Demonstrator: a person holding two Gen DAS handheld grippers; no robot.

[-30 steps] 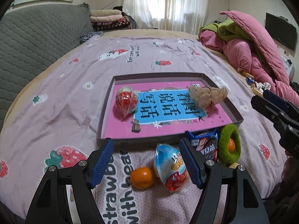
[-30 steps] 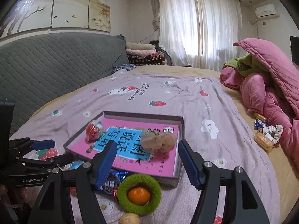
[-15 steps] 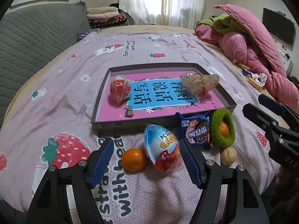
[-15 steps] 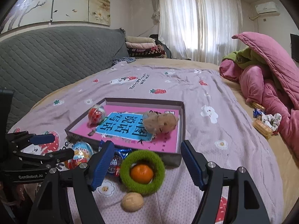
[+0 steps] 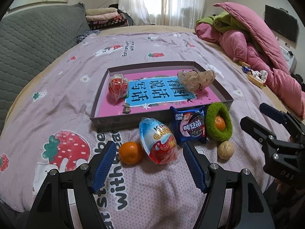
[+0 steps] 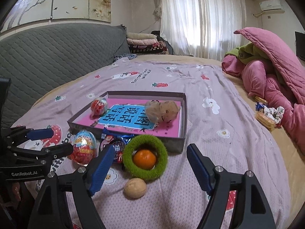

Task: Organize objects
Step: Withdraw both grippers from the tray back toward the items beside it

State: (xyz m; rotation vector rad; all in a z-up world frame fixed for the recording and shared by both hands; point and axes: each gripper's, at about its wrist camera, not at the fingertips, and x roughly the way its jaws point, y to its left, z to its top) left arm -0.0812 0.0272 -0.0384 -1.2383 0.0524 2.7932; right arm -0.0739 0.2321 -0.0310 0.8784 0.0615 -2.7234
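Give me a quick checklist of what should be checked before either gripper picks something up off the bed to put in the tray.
1. Left gripper open and empty: ok.
2. Right gripper open and empty, its jaws having just been opening: ok.
3. Egg-shaped candy ahead between the left fingers, not yet touched: ok.
4. Loose tangerine lies close beside the egg and may get nudged: not ok.
5. Walnut near the right gripper, free of the green ring: ok.
6. Tray has bare floor between its two items: ok.
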